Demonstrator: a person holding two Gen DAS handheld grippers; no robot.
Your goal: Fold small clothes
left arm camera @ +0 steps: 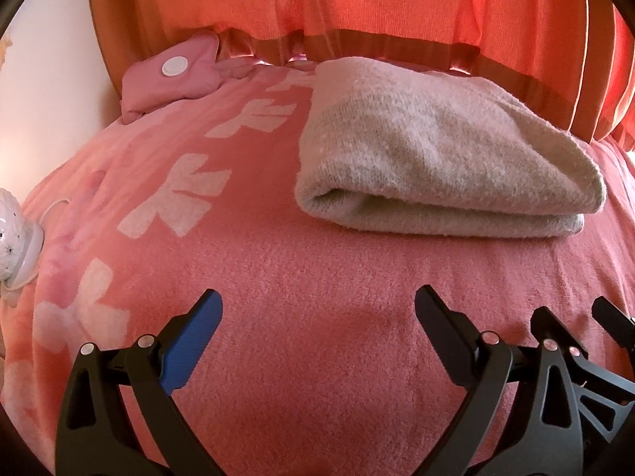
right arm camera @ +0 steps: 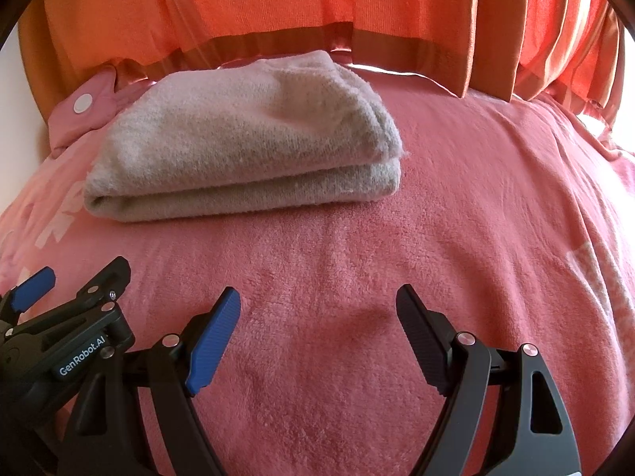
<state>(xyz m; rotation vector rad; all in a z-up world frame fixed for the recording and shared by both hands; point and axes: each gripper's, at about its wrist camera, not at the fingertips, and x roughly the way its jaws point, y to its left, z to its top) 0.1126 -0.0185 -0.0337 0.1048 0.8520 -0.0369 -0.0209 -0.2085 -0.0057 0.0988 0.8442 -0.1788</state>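
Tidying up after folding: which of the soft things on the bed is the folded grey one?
The grey cloth, folded in layers mid-blanket. The pink pouch behind it has a white snap.

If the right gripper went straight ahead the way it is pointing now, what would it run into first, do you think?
Probably the pink blanket: the open right gripper angles down over a bare stretch of it. If it travels level instead, the folded grey garment lies ahead, slightly left of its line. Depth is hard to judge through the fisheye.
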